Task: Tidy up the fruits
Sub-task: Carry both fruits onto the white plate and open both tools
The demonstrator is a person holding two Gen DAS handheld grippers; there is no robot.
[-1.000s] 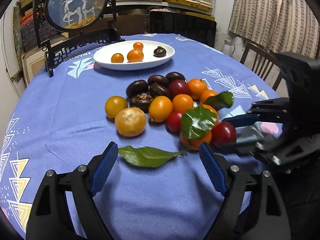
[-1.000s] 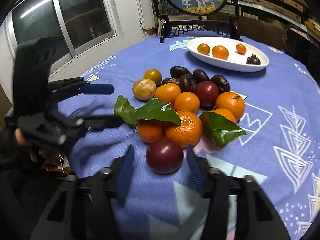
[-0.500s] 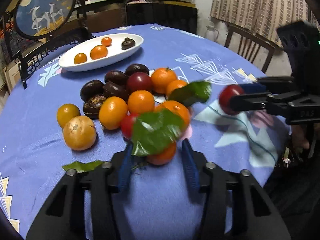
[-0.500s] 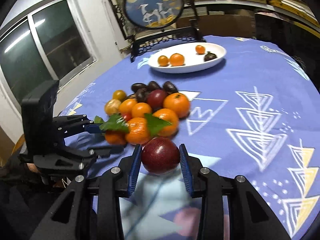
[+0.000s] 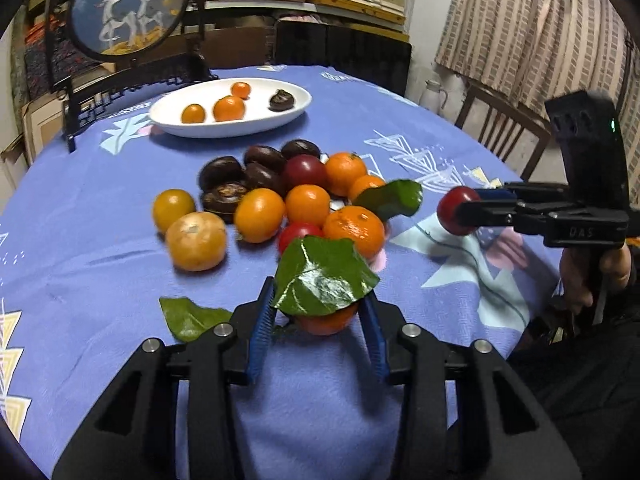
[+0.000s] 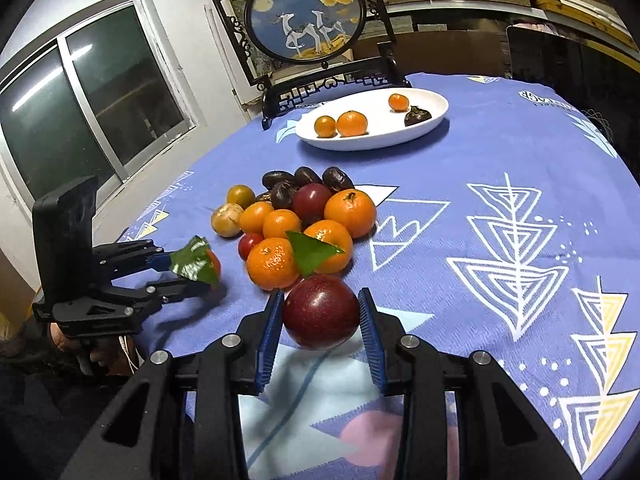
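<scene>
Left gripper (image 5: 320,316) jaws closing on a leafy mandarin (image 5: 326,320) between the pads, just in front of the fruit pile (image 5: 280,204). Right gripper (image 6: 320,320) clamped on a dark red plum (image 6: 320,312), also just before the pile. White plate (image 5: 200,128) sits beyond it.

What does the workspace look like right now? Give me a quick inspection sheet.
Surface: round table with blue patterned cloth.
Job's things: white plate holding three orange fruits and one dark one; mixed fruit pile mid-table.
Clutter: loose leaf on the cloth.
Grippers: left tongs closing on a leafy orange fruit; right tongs shut on a dark red plum.
Cables: nothing seen.
Surroundings: round deer screen, window, wooden chair, striped curtain.
</scene>
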